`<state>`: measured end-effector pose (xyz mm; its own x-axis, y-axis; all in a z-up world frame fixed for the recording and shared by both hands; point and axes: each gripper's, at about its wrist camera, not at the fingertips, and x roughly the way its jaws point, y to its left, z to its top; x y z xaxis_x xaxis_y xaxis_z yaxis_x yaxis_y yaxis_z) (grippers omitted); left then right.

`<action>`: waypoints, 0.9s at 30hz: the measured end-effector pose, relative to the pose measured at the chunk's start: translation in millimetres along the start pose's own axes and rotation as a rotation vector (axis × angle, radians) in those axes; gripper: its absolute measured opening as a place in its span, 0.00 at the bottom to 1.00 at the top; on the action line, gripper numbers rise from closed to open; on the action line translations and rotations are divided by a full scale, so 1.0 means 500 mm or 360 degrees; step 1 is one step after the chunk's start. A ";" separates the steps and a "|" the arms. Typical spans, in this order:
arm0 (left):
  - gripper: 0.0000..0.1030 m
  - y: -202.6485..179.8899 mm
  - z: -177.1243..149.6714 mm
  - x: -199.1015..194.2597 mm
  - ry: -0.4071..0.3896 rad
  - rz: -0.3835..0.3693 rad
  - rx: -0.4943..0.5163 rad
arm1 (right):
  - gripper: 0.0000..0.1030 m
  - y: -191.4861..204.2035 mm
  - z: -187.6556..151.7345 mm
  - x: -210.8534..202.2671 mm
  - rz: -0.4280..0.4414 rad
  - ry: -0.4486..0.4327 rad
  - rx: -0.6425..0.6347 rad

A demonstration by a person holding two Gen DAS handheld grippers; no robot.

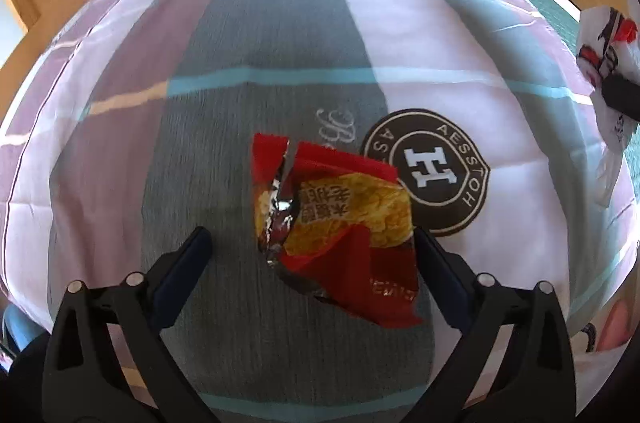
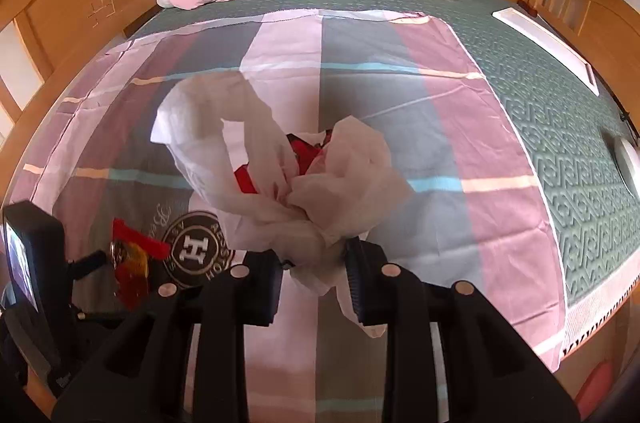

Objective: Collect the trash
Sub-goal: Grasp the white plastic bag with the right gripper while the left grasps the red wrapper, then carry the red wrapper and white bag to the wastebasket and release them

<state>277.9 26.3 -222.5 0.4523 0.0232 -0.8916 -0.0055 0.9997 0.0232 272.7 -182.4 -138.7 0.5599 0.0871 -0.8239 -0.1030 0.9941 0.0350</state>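
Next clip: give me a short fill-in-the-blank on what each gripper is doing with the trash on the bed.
1. The right gripper is shut on a white plastic ____.
2. The red and yellow snack wrapper lies between the open fingers of the ____ gripper.
3. The wrapper rests on the striped sheet beside a round brown logo bearing the letter ____.

Missing words: bag; left; H

Bright daylight, heavy fisheye edge warp
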 end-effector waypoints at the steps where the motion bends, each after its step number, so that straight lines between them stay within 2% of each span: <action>1: 0.83 0.003 -0.001 0.000 -0.0003 -0.0021 -0.0004 | 0.27 0.000 -0.005 0.001 -0.0005 0.0002 0.0003; 3: 0.73 0.008 -0.003 -0.005 -0.0034 -0.0017 0.0003 | 0.27 -0.001 -0.015 -0.003 0.0008 0.0009 0.0031; 5: 0.55 0.014 -0.006 -0.010 -0.0051 -0.0032 0.0014 | 0.27 -0.001 -0.025 -0.010 0.0047 0.0012 0.0070; 8: 0.38 0.003 -0.009 -0.018 -0.0074 -0.0033 0.0035 | 0.27 0.004 -0.034 -0.019 0.0057 0.0001 0.0071; 10: 0.34 -0.003 -0.009 -0.020 -0.0082 -0.0051 0.0039 | 0.27 0.006 -0.038 -0.021 0.0045 0.0009 0.0078; 15: 0.31 0.023 -0.017 -0.033 -0.0080 -0.0158 -0.0085 | 0.28 0.011 -0.046 -0.040 0.0068 -0.0017 0.0088; 19: 0.30 0.047 -0.019 -0.037 -0.0089 -0.0166 -0.0176 | 0.27 0.016 -0.053 -0.047 0.0080 -0.0028 0.0098; 23: 0.30 0.053 -0.016 -0.046 -0.0138 -0.0117 -0.0193 | 0.28 0.026 -0.061 -0.056 0.0082 -0.0039 0.0083; 27: 0.30 0.028 -0.017 -0.075 -0.0273 -0.0028 -0.0075 | 0.28 0.034 -0.066 -0.079 0.0079 -0.0085 0.0059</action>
<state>253.3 39.6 -192.4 0.5980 0.0087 -0.8014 -0.0365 0.9992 -0.0164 221.8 -171.2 -124.4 0.5981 0.1386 -0.7893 -0.1018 0.9901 0.0967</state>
